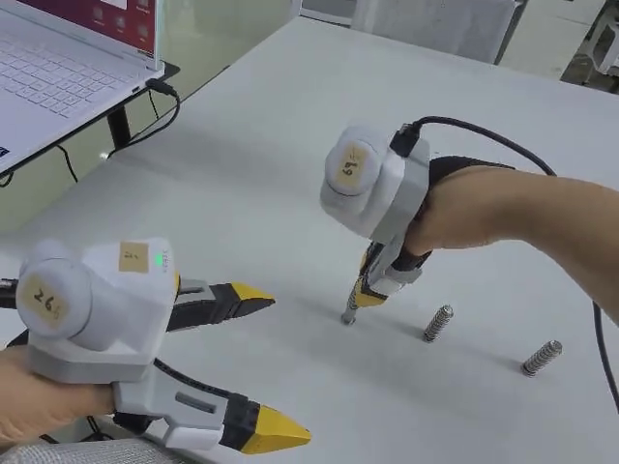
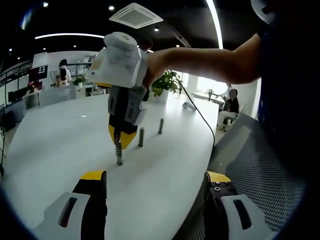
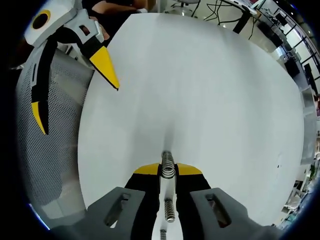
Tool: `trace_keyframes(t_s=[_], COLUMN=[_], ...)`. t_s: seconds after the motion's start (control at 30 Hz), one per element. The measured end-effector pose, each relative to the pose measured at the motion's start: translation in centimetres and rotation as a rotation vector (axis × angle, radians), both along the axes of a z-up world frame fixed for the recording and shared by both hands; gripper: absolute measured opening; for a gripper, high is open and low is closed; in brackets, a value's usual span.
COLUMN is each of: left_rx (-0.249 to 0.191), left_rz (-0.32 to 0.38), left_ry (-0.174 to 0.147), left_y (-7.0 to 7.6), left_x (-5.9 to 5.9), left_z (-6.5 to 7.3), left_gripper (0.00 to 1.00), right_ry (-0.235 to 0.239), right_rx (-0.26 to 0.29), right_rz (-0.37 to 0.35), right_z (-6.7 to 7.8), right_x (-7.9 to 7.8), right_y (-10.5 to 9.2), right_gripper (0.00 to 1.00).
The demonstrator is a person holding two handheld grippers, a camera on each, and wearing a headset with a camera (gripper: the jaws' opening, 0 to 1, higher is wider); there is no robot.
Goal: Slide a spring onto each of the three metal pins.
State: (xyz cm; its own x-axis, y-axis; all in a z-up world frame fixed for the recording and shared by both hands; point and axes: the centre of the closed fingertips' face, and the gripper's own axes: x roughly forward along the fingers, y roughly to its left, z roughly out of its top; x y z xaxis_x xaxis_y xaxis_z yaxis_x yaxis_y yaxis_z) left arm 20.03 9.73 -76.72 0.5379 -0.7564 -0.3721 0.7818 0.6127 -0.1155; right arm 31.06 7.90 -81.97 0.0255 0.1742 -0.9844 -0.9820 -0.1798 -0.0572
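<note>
Now the right gripper (image 1: 362, 293) points down, clenched on a small coiled metal spring (image 3: 168, 166) that sits over a thin upright metal pin (image 1: 348, 314) on the white surface (image 1: 271, 155). Near it stand a second spring-covered pin (image 1: 438, 323) and a third spring-covered pin (image 1: 543, 358). The left gripper (image 1: 278, 367) hovers released, jaws wide apart, well away from them.
</note>
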Motion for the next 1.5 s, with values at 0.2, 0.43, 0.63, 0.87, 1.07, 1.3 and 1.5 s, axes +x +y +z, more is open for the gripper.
trace_keyframes(t_s=[0.2,0.43,0.63,0.87,1.07,1.3,1.5], left_rx=[0.000,0.001,0.001,0.001,0.004,0.005,0.007], left_rz=[-0.002,0.001,0.002,0.002,-0.004,-0.012,-0.018], left_ry=[0.003,0.003,0.006,0.007,0.007,0.011,0.010], left_y=[0.0,0.1,0.2,0.1,0.1,-0.2,-0.3], left_x=[0.0,0.1,0.1,0.1,0.2,0.2,0.3], left_z=[-0.1,-0.1,-0.1,-0.1,0.0,-0.1,0.0], left_gripper=[0.76,0.75,0.75,0.75,0.74,0.74,0.75], right_ry=[-0.003,-0.003,-0.011,-0.016,-0.014,-0.010,-0.004], right_rx=[-0.018,-0.020,-0.026,-0.015,-0.001,0.018,0.036], right_rz=[-0.012,-0.020,-0.013,-0.013,-0.009,-0.022,-0.051], right_z=[-1.1,-1.8,-2.2,-2.2,-2.1,-1.9,-1.6], right_x=[0.5,0.5,0.5,0.4,0.1,0.2,0.5], right_y=[0.0,0.1,0.1,0.1,0.1,-0.1,-0.7], right_gripper=[0.08,0.08,0.09,0.09,0.11,0.16,0.19])
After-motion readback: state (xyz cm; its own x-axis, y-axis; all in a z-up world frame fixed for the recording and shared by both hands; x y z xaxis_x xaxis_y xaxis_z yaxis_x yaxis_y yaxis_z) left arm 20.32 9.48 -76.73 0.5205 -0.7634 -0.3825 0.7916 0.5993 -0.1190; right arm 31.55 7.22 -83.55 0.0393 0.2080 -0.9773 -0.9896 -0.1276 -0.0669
